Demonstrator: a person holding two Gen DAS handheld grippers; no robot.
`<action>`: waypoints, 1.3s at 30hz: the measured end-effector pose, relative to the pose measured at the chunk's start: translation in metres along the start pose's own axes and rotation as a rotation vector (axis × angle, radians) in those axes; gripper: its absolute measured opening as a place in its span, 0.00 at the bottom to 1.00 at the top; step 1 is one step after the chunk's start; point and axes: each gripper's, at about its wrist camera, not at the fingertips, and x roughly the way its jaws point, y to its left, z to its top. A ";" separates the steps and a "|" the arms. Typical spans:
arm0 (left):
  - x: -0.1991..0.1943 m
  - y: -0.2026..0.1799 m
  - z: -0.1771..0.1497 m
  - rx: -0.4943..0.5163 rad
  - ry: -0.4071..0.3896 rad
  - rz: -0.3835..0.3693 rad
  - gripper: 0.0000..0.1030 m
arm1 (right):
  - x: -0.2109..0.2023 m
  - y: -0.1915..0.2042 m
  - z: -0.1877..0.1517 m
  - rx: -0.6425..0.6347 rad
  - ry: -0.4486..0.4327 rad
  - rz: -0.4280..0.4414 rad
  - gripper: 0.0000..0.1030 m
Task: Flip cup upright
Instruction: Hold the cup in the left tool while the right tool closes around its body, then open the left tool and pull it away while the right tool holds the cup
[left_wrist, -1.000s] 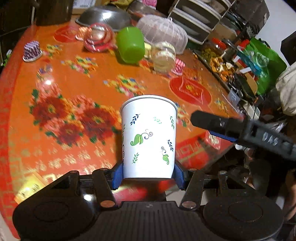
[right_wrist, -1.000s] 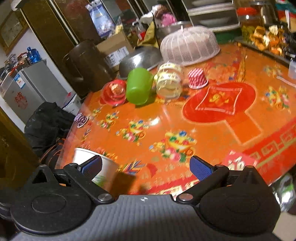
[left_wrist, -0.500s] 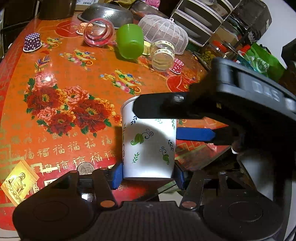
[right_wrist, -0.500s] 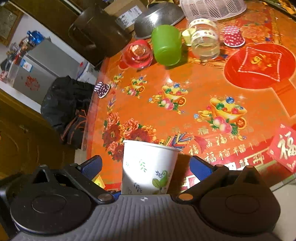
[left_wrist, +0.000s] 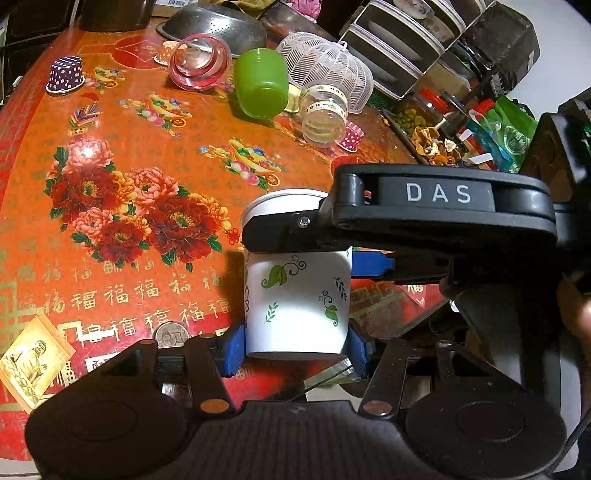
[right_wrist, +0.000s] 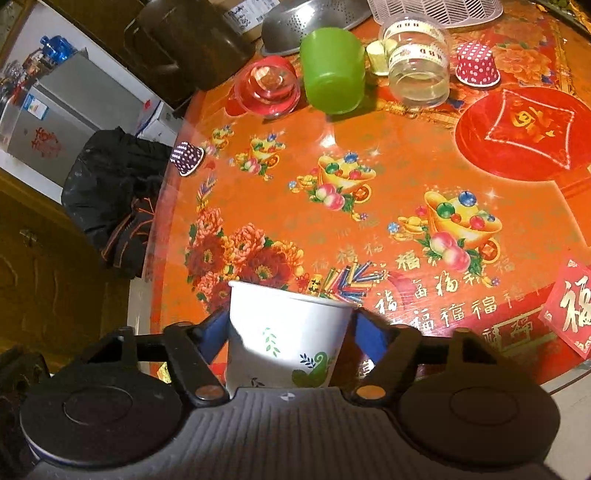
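A white paper cup (left_wrist: 297, 308) with green leaf prints stands mouth-up above the near edge of the orange table (left_wrist: 122, 206). My left gripper (left_wrist: 295, 349) is shut on its base, blue pads on both sides. My right gripper (right_wrist: 290, 330) reaches in from the right in the left wrist view (left_wrist: 424, 218) and closes around the cup's upper part (right_wrist: 286, 339). Its blue pads sit at both sides of the cup, touching or nearly so.
At the table's far side lie a green cup (left_wrist: 262, 86) on its side, a clear jar (left_wrist: 323, 114), a red-rimmed glass lid (left_wrist: 197, 61), a white mesh cover (left_wrist: 328, 70), a metal colander (left_wrist: 214, 24) and dotted small cups (left_wrist: 64, 74). A coin (left_wrist: 170, 334) lies near the front edge.
My right gripper has swung in from the right and narrowed its jaws around the cup's upper part. The left gripper kept hold of the cup and lowered slightly toward the table.
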 end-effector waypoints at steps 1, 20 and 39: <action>0.000 0.000 0.000 0.000 -0.001 -0.001 0.57 | 0.000 0.000 0.001 -0.002 0.001 -0.001 0.69; -0.030 0.009 -0.025 0.114 -0.073 -0.023 0.93 | -0.019 0.006 -0.001 -0.066 -0.078 0.008 0.66; -0.080 0.046 -0.011 0.003 -0.333 -0.086 0.93 | 0.031 0.014 -0.111 -0.570 -0.978 -0.211 0.66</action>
